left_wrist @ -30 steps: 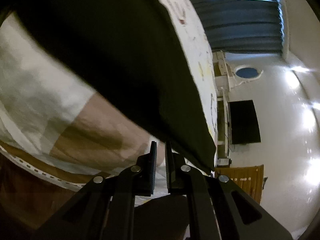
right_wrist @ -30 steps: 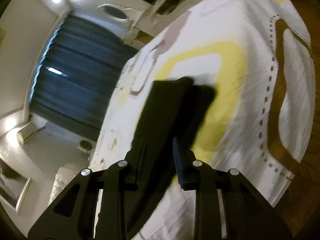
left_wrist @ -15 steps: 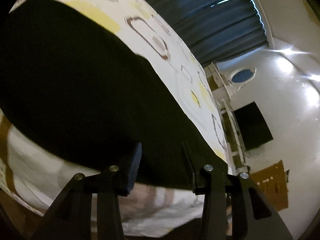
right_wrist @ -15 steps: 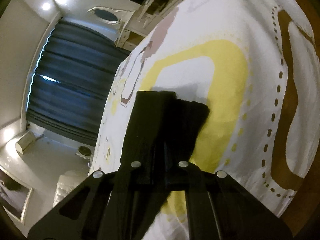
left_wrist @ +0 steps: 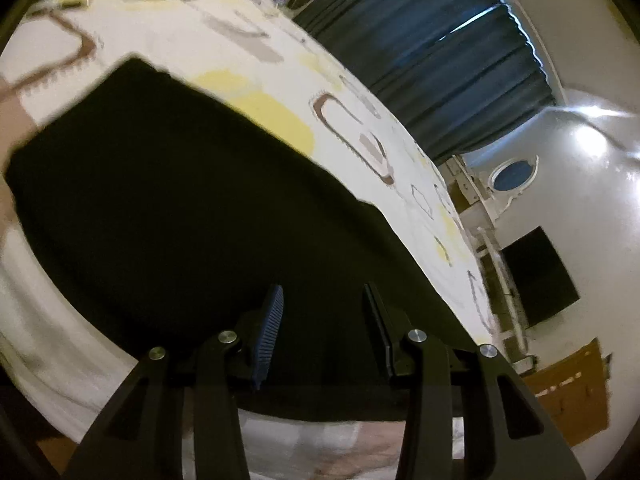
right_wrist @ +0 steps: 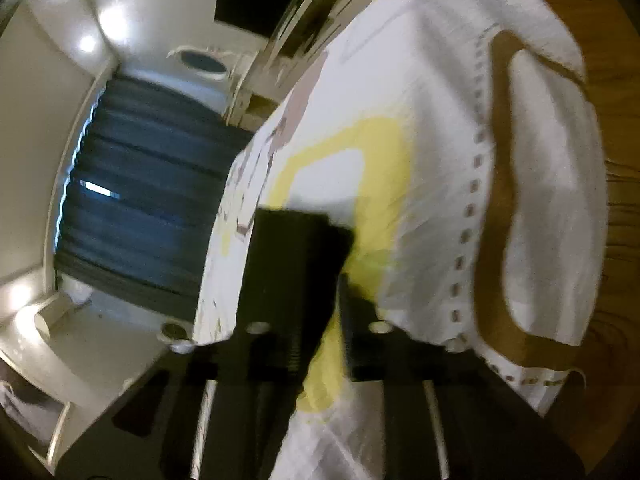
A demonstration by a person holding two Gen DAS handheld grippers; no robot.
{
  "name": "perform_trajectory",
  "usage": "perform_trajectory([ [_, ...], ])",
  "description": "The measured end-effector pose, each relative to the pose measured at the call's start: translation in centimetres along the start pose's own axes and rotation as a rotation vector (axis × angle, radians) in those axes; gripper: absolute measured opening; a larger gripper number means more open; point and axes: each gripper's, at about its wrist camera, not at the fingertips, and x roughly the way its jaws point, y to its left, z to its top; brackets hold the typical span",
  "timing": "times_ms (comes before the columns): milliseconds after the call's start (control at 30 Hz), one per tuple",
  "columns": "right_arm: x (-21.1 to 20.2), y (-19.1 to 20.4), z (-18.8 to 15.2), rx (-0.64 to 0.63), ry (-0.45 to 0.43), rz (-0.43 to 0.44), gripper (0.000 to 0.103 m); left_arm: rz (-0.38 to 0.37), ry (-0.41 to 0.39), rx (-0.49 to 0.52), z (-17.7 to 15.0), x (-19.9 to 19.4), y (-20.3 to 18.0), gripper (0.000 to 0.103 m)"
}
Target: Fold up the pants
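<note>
Bedding dominates both views: a white bedspread [left_wrist: 360, 128] printed with yellow, brown and grey shapes covers the bed, its edge hanging toward a wooden floor [right_wrist: 616, 240] in the right wrist view. Behind the bed, dark blue curtains [left_wrist: 440, 60] cover the window, a thin strip of daylight showing between them, and a pale wall carries a black screen [left_wrist: 540, 276] and a small oval frame [left_wrist: 514, 168].

The black pants [left_wrist: 180, 208] lie flat on the bedspread as one broad dark panel, filling the middle of the left wrist view; their far edge runs diagonally across the yellow print. In the right wrist view a narrower end of the same fabric lies squared off over a yellow loop in the pattern.

The left gripper [left_wrist: 322, 312] hovers over the near part of the pants with its fingers spread, nothing pinched between them. The right gripper [right_wrist: 316, 328] is blurred and its jaws are opening; the left finger overlaps the dark cloth, while yellow bedspread shows in the gap, so the pads press on nothing.
</note>
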Motion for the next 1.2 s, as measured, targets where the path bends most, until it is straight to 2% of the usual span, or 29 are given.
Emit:
perform_trajectory([
  [67,0.1,-0.5,0.2,0.019,0.014,0.016,0.033,0.014,-0.038,0.037,0.6,-0.9,0.1,0.053],
  [100,0.2,-0.7,0.3,0.032,0.024,0.029,0.034,0.016,-0.059,0.055,0.9,-1.4,0.1,0.055],
  [167,0.5,-0.6,0.6,0.037,0.035,0.049,0.043,0.028,-0.092,0.093,1.4,-2.1,-0.1,0.059],
  [200,0.6,-0.5,0.7,0.035,0.037,0.05,0.044,0.043,-0.116,0.124,1.8,-2.5,-0.2,0.062],
  [233,0.7,-0.3,0.9,0.031,0.037,0.051,0.045,0.054,-0.133,0.149,2.3,-2.9,-0.1,0.071],
  [267,1.0,-0.2,1.1,0.029,0.037,0.055,0.045,0.064,-0.149,0.163,2.6,-3.3,0.1,0.074],
  [367,1.3,0.2,1.4,0.015,0.042,0.055,0.045,0.117,-0.181,0.188,4.3,-4.2,1.4,0.082],
  [467,1.5,0.6,1.8,0.002,0.04,0.05,0.045,0.175,-0.195,0.188,5.5,-4.7,2.9,0.084],
  [567,2.8,1.1,2.0,-0.012,0.091,0.043,0.047,0.23,-0.193,0.164,6.5,-5.1,5.1,0.084],
  [767,4.3,1.9,1.8,-0.034,0.126,0.039,0.047,0.242,-0.214,0.061,8.0,-6.1,9.0,0.084],
  [900,5.0,2.5,1.8,-0.062,0.134,0.026,0.047,0.259,-0.195,0.025,8.4,-5.7,10.8,0.084],
  [933,5.1,2.8,1.9,-0.072,0.136,0.019,0.045,0.253,-0.193,0.021,8.3,-5.7,11.1,0.084],
  [1067,5.7,2.7,1.7,-0.087,0.153,0.001,0.02,0.25,-0.182,0.024,8.1,-5.4,11.9,0.084],
  [1133,5.7,2.5,1.6,-0.089,0.154,0.0,0.014,0.259,-0.175,0.031,7.9,-5.0,12.1,0.084],
  [1200,5.6,2.6,1.4,-0.094,0.143,0.001,0.012,0.264,-0.17,0.043,7.8,-4.6,12.3,0.084],
])
